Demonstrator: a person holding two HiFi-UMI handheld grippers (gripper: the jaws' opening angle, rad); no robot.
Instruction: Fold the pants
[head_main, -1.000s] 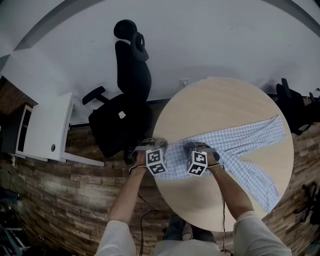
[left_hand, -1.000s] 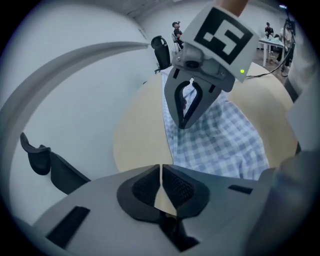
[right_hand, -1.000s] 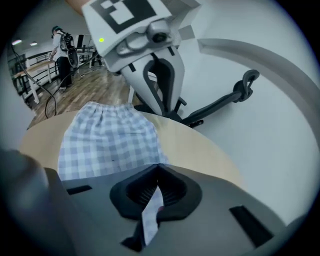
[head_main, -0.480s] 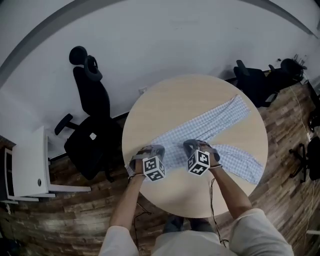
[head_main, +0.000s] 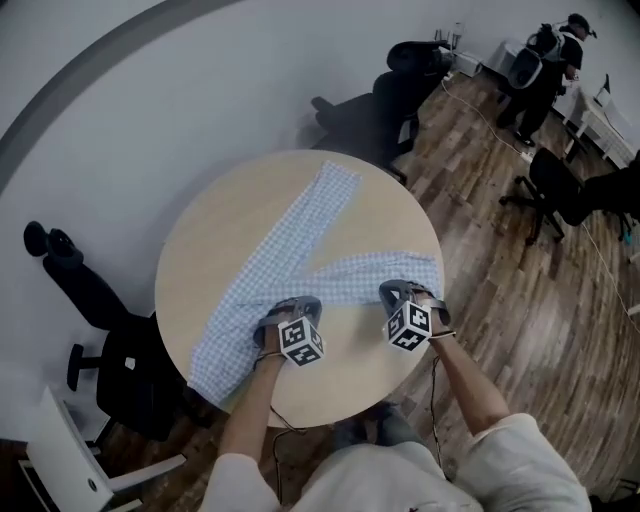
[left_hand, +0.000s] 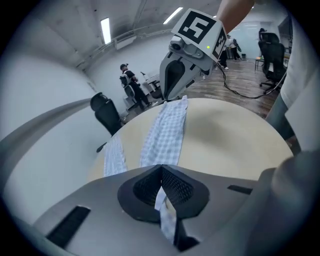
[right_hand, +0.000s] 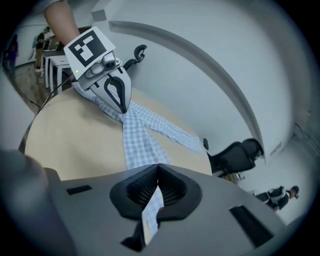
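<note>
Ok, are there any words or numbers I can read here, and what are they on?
No words or numbers can be read here.
Left cube and right cube: only black-and-white square patterns, not letters.
Pants and table: no print shows.

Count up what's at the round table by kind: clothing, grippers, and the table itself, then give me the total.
pants: 1
grippers: 2, the left gripper and the right gripper, each shut on the pants
table: 1
Total: 4
</note>
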